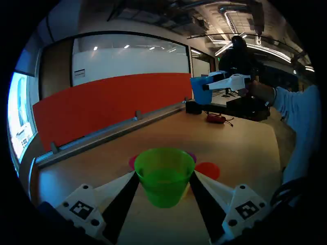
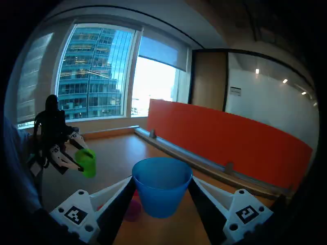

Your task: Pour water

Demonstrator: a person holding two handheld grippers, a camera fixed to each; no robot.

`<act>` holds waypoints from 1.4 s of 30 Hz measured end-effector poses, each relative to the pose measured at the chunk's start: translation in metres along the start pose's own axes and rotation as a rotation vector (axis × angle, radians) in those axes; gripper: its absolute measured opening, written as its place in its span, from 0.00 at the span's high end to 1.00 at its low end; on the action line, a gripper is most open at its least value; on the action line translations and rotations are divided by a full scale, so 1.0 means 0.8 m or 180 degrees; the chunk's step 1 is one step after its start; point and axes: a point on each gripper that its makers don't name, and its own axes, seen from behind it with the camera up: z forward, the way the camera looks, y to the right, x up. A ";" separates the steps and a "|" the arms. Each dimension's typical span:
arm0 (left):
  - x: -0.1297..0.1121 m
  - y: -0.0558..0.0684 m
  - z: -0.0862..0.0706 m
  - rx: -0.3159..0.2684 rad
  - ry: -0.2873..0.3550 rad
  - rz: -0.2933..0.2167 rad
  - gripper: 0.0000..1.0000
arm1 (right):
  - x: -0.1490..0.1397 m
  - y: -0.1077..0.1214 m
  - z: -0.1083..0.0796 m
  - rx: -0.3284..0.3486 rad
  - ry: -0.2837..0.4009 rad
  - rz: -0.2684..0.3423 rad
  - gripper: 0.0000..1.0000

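Note:
In the left gripper view my left gripper (image 1: 164,184) is shut on a green plastic cup (image 1: 164,175), held upright above the wooden table (image 1: 229,151). Farther off, the right gripper (image 1: 204,86) holds a blue cup (image 1: 201,90) up in the air, gripped by a hand in a light sleeve. In the right gripper view my right gripper (image 2: 162,191) is shut on that blue cup (image 2: 162,190), upright and seemingly empty inside. The left gripper (image 2: 75,159) with the green cup (image 2: 86,162) shows at the left.
Pink and orange-red cups (image 1: 207,169) lie on the table behind the green cup; a pink cup (image 2: 133,210) shows under the blue one. An orange divider panel (image 1: 106,102) runs along the table's far side. A red object (image 1: 215,119) and dark equipment (image 1: 245,108) sit at the far end.

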 end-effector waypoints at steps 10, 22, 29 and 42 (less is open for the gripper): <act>-0.034 0.003 0.010 -0.0039 -0.0240 0.0032 0.16 | -0.042 0.000 0.005 0.0032 -0.0179 -0.0003 0.10; -0.081 0.004 0.025 -0.0090 -0.0545 0.0068 0.16 | -0.090 0.002 0.015 0.0066 -0.0400 0.0000 0.10; -0.106 0.009 0.034 -0.0136 -0.0706 0.0103 0.16 | -0.113 -0.001 0.022 0.0114 -0.0520 -0.0006 0.10; -0.141 0.013 0.049 -0.0222 -0.0901 0.0079 0.16 | -0.132 0.000 0.032 0.0145 -0.0620 -0.0013 0.10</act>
